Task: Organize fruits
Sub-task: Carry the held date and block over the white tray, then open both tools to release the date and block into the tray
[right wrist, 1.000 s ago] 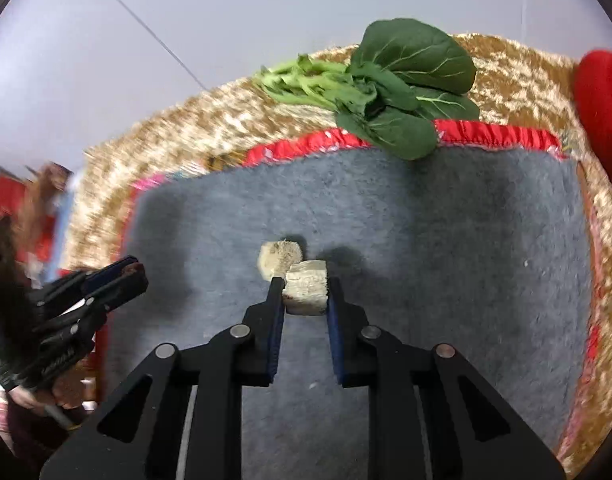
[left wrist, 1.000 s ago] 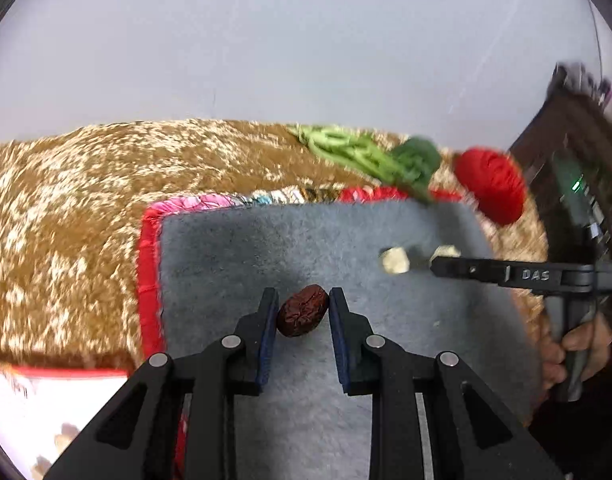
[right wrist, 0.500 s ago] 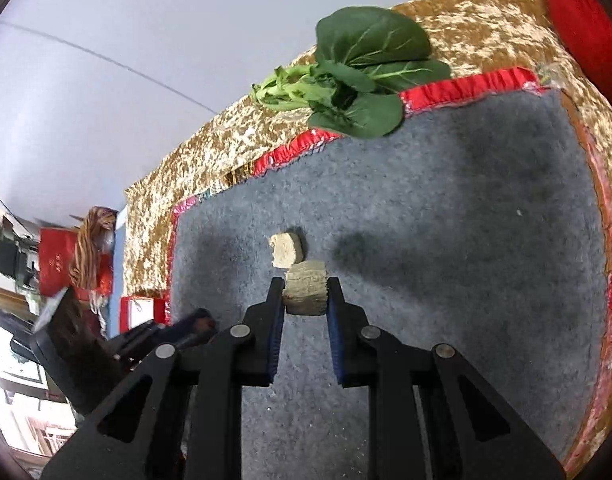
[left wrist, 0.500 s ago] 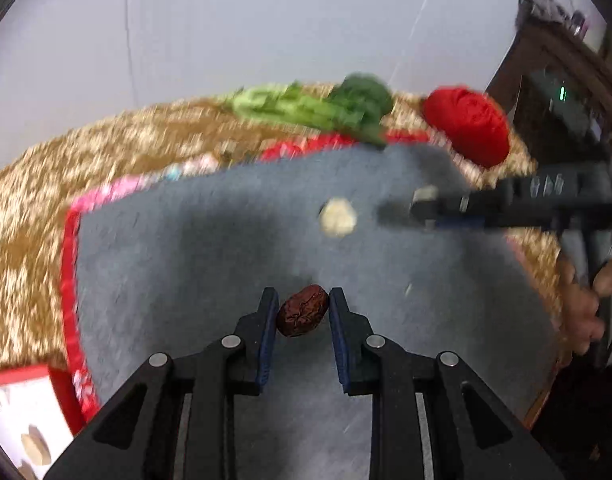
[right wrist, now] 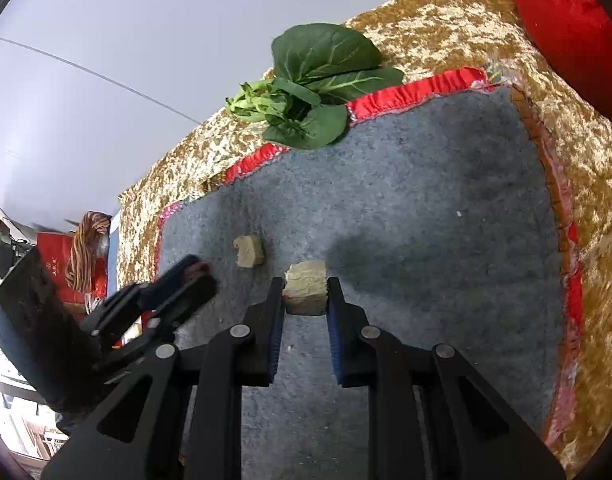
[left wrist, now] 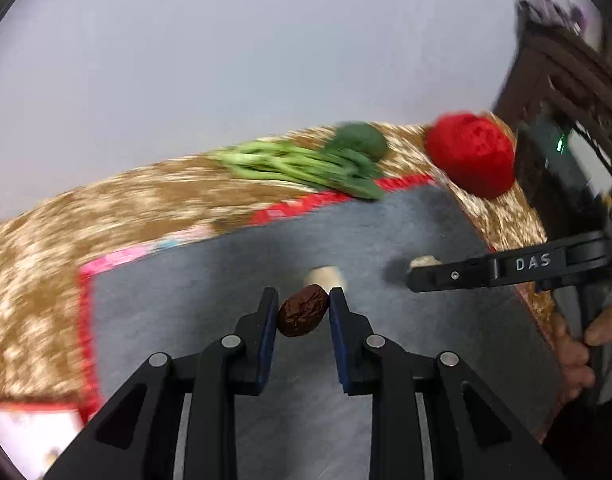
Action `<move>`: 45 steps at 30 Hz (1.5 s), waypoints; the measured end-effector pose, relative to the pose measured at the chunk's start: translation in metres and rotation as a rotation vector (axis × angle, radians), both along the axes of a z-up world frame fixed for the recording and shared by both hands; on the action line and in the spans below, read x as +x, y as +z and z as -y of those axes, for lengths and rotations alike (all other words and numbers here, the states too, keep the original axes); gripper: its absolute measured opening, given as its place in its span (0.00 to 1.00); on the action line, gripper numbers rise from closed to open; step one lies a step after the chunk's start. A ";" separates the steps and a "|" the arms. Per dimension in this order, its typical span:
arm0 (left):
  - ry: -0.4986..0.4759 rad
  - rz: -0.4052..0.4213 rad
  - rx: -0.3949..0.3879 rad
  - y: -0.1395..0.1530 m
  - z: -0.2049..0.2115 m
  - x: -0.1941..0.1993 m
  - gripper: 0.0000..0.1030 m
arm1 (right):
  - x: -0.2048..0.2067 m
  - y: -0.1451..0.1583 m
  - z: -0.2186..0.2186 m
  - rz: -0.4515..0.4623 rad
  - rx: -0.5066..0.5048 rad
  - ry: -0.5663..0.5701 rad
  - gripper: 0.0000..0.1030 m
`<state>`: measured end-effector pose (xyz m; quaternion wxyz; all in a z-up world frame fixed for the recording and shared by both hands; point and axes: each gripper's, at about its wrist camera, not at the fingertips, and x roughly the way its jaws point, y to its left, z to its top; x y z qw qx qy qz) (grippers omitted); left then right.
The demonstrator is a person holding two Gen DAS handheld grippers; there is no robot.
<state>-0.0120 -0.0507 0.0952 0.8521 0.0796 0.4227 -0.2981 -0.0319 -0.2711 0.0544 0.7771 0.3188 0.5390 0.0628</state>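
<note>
My left gripper (left wrist: 302, 312) is shut on a wrinkled dark-red date (left wrist: 302, 311) and holds it above the grey mat (left wrist: 186, 300). My right gripper (right wrist: 306, 294) is shut on a pale beige chunk (right wrist: 306, 288) above the same mat (right wrist: 425, 208). A second beige chunk (right wrist: 248, 251) lies on the mat just left of it; in the left wrist view it (left wrist: 325, 278) shows right behind the date. The left gripper (right wrist: 194, 276) appears at the left of the right wrist view, close to that chunk. The right gripper (left wrist: 415, 276) enters the left wrist view from the right.
A bunch of leafy greens (right wrist: 309, 84) lies at the mat's far red edge, also in the left wrist view (left wrist: 306, 162). A red round object (left wrist: 469, 154) sits at the far right corner on the gold cloth (left wrist: 46, 240). Dark furniture (left wrist: 565, 92) stands to the right.
My left gripper has carried the date toward the loose beige chunk and the right gripper. The right gripper has drawn its chunk a little away from the loose one.
</note>
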 end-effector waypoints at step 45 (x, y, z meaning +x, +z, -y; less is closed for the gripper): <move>0.594 -0.006 0.096 0.001 -0.228 -0.070 0.42 | 0.001 0.064 -0.113 0.290 0.013 0.106 0.53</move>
